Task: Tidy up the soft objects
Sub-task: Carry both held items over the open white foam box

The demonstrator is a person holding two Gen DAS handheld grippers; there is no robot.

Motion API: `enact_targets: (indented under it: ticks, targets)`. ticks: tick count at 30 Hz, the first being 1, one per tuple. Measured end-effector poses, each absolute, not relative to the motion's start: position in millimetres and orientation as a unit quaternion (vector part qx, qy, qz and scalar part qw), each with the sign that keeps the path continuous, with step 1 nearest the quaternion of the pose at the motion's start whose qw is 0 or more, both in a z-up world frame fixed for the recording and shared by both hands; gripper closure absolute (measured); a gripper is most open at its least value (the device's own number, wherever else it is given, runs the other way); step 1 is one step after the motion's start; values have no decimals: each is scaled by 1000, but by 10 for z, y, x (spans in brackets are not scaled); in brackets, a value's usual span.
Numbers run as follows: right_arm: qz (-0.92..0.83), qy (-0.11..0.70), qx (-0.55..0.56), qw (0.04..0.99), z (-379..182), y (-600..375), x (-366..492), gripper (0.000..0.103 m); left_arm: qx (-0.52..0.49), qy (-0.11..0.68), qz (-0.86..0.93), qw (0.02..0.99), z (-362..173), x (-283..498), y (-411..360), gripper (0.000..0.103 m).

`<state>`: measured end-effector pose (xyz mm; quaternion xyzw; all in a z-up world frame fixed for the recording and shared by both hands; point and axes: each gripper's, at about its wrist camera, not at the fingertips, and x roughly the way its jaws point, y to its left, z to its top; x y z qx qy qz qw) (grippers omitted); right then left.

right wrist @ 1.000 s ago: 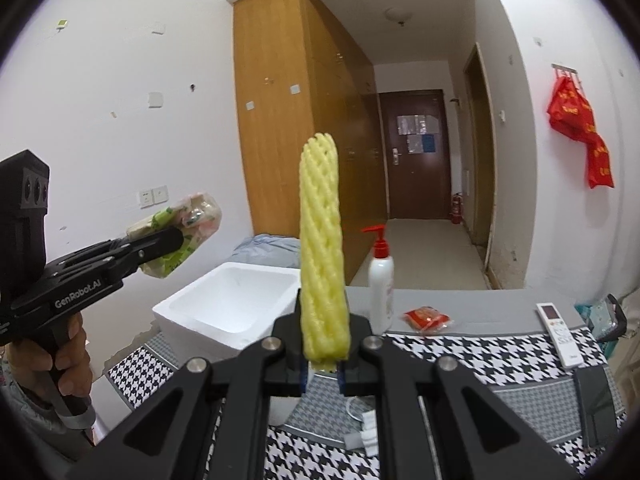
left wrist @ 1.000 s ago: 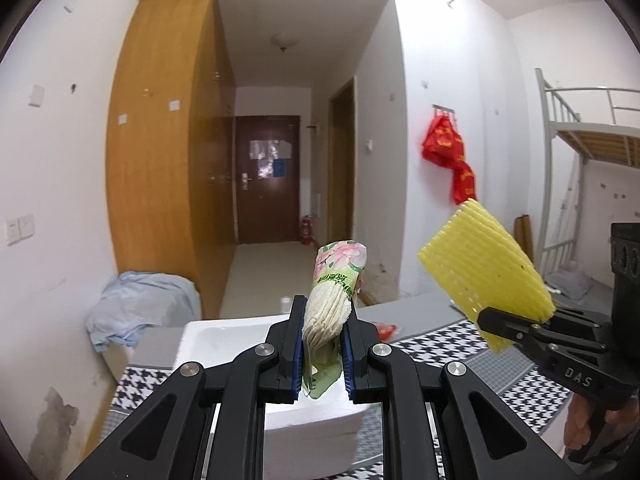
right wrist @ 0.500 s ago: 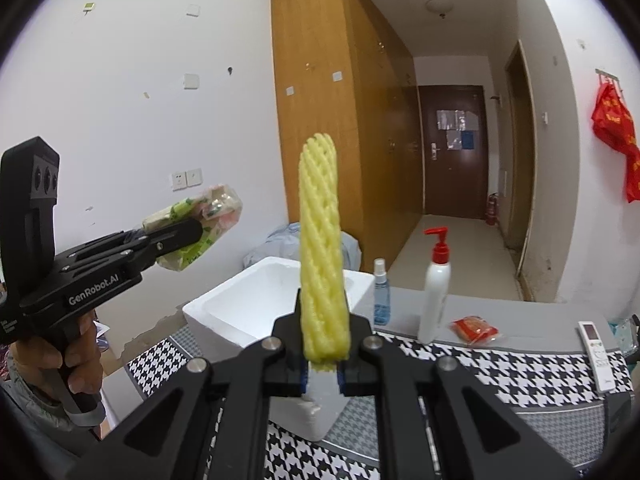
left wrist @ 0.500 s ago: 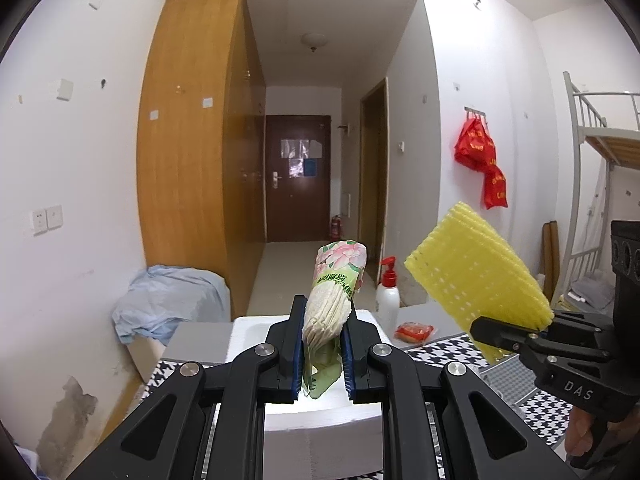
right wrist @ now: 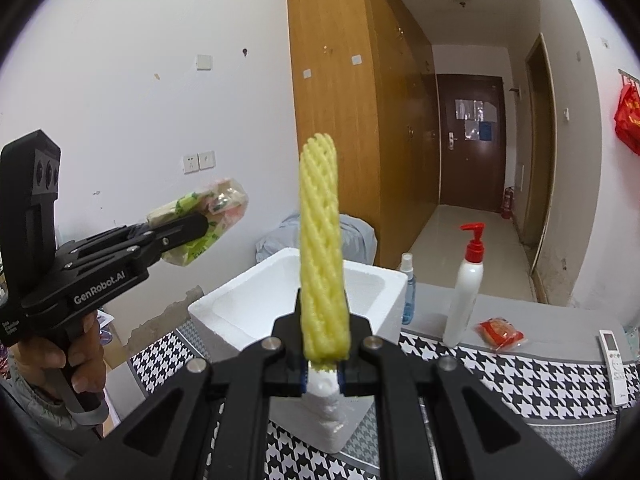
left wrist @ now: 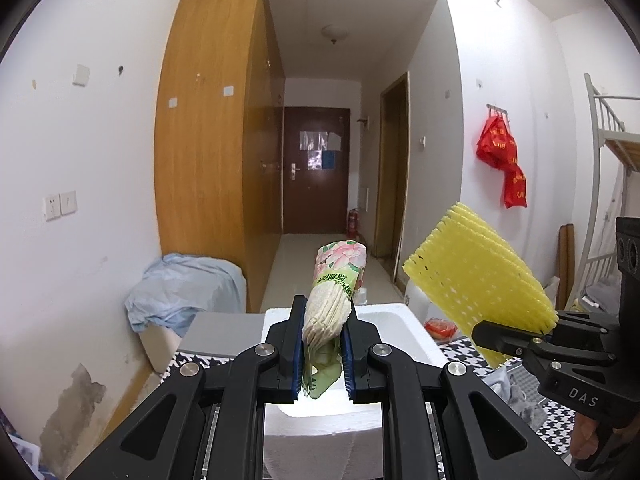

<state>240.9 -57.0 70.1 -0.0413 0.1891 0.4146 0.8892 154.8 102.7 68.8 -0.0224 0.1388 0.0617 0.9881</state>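
Note:
My left gripper (left wrist: 322,350) is shut on a floral tissue pack (left wrist: 334,292) that stands up between its pads. From the right wrist view the same gripper (right wrist: 188,226) holds that tissue pack (right wrist: 200,216) out at the left. My right gripper (right wrist: 323,368) is shut on a yellow foam net sleeve (right wrist: 322,248) that points upward; from the left wrist view this sleeve (left wrist: 476,284) sits at the right in the right gripper (left wrist: 492,338). A white foam box (right wrist: 304,292), open on top, stands on the table just beyond both grippers, and its rim (left wrist: 394,326) also shows behind the left pads.
On the houndstooth cloth (right wrist: 500,376) stand a white pump bottle (right wrist: 466,284) and a small blue spray bottle (right wrist: 408,288). A red snack packet (right wrist: 500,332) and a remote (right wrist: 612,360) lie to the right. A blue cloth heap (left wrist: 180,292) lies by the wardrobe (left wrist: 216,160).
Both grippers have swung leftward over the table toward the foam box, which now sits nearer and more centred. Each still holds its object.

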Motion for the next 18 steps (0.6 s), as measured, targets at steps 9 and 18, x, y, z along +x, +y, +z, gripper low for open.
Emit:
enact_targets:
  ticks: [9, 18]
  targets:
    - [412, 197, -46, 888, 661, -488, 2477, 89, -30, 167, 52, 984, 579, 1745, 1111, 86]
    - [405, 205, -48, 890, 643, -445, 2525, 89, -38, 190, 44, 980, 503, 1910, 1152, 86]
